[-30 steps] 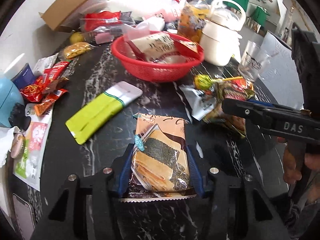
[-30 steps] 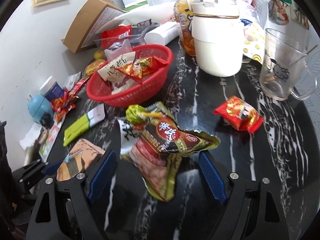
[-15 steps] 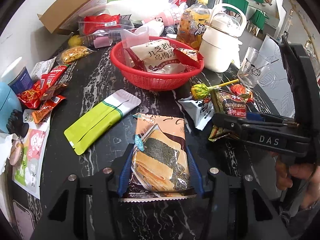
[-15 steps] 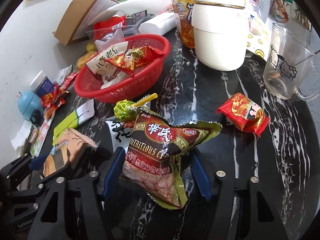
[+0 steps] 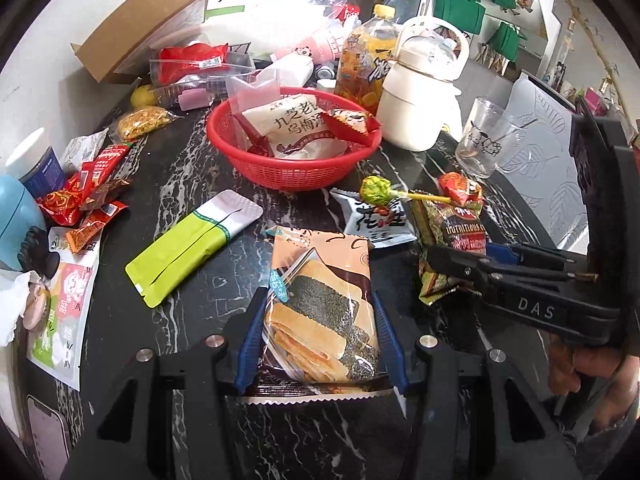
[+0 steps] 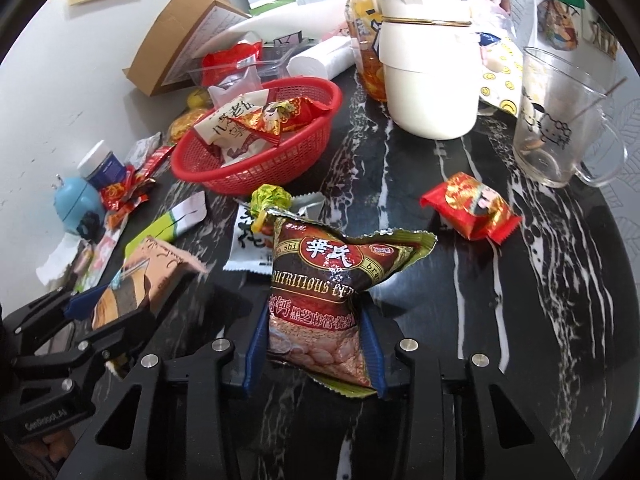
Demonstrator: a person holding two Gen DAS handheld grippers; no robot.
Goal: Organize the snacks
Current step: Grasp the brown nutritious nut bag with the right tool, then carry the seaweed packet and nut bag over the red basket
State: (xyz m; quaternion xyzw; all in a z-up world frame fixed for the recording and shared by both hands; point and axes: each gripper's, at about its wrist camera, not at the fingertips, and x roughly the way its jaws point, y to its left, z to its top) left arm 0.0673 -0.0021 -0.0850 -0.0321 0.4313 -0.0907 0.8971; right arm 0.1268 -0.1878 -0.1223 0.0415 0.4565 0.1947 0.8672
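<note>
Gripping a tan seaweed-cracker packet (image 5: 320, 304), the left gripper (image 5: 320, 344) has its jaws clenched on the packet's near end, blue pads pressed against both long edges. The packet points away from the camera over the black marble worktop (image 5: 180, 168), its serrated end just behind the pads. The right gripper (image 6: 314, 346) has its jaws clamped on the lower half of a dark red and green cereal bag (image 6: 328, 292), which bunches at the waist where the pads pinch it and flares wider above. In the left wrist view this same bag (image 5: 448, 240) sits at the tip of the right gripper (image 5: 456, 264), just right of the cracker packet.

Beyond both packets stands a red basket (image 5: 292, 168), already holding a white plum-candy bag (image 5: 300, 132) and a small red packet (image 5: 352, 122). Between the basket and the cereal bag lie a green-wrapped lollipop (image 6: 270, 198) and a white peanut packet (image 6: 250, 244). A lime-green sachet (image 5: 192, 244) lies left of the cracker packet. Another red snack packet (image 6: 472, 204) lies to the right, near a glass mug (image 6: 560, 120). A cream kettle (image 6: 430, 72) stands behind.
</note>
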